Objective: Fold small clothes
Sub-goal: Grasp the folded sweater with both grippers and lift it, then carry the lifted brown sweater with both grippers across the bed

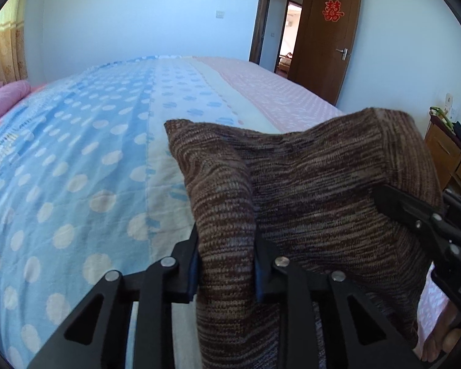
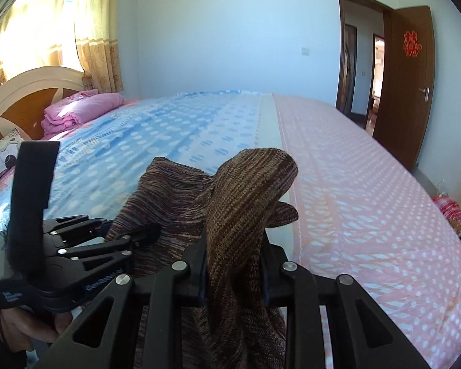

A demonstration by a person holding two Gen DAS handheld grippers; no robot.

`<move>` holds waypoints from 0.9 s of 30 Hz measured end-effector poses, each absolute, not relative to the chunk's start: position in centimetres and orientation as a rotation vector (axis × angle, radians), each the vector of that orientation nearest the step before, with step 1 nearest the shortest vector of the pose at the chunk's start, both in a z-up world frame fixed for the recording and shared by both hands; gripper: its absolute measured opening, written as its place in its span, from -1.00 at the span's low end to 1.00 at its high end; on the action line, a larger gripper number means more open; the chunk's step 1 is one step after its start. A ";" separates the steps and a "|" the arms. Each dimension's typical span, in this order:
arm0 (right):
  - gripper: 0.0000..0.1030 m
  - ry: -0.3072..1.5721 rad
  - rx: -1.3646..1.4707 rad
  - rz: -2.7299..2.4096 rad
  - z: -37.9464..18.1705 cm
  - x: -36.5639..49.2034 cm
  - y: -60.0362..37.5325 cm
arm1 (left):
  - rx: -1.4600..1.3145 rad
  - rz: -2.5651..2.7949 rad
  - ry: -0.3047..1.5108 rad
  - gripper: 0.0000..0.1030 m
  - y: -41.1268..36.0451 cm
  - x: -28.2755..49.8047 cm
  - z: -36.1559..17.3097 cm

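Observation:
A brown striped knitted garment [image 1: 316,184] hangs between both grippers above the bed. My left gripper [image 1: 226,264] is shut on one bunched part of it; the cloth rises past the fingers and hides the tips. My right gripper [image 2: 235,272] is shut on another part of the garment [image 2: 249,190], which arches over it. The right gripper also shows in the left wrist view [image 1: 415,212] at the right. The left gripper shows in the right wrist view [image 2: 132,240] at the lower left, closed on the cloth.
The bed [image 1: 92,153] carries a blue dotted sheet and a pink dotted sheet [image 2: 368,184]. Folded pink bedding [image 2: 80,110] lies by the headboard [image 2: 30,98]. An open brown door [image 2: 411,86] and a wooden cabinet [image 1: 448,156] stand at the right.

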State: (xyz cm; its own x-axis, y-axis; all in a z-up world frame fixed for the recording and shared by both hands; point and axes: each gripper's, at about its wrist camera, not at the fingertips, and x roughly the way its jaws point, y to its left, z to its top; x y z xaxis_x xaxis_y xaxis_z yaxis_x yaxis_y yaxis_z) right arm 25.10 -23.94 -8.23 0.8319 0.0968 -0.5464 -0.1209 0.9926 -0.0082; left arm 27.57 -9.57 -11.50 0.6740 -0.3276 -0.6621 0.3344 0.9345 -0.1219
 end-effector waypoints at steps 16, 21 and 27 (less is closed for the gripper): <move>-0.60 0.393 0.034 0.104 -0.6 13.7 -20.3 | -0.075 -0.414 0.611 -0.48 -5.9 20.6 -4.6; -0.70 0.381 0.011 0.093 0.7 11.9 -19.3 | -0.097 -0.438 0.578 -0.48 -4.9 18.5 -3.0; -0.72 0.390 0.136 0.129 0.2 10.4 -20.0 | -0.095 -0.444 0.556 -0.50 -3.8 16.4 -2.6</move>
State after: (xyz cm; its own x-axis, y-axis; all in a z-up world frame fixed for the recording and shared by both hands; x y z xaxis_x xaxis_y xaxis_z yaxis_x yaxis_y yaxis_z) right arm 10.36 -20.02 0.19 0.9168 0.1508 -0.3697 -0.0986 0.9828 0.1565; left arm 16.44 -3.84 -2.63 0.7573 -0.4326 -0.4892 0.3818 0.9010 -0.2058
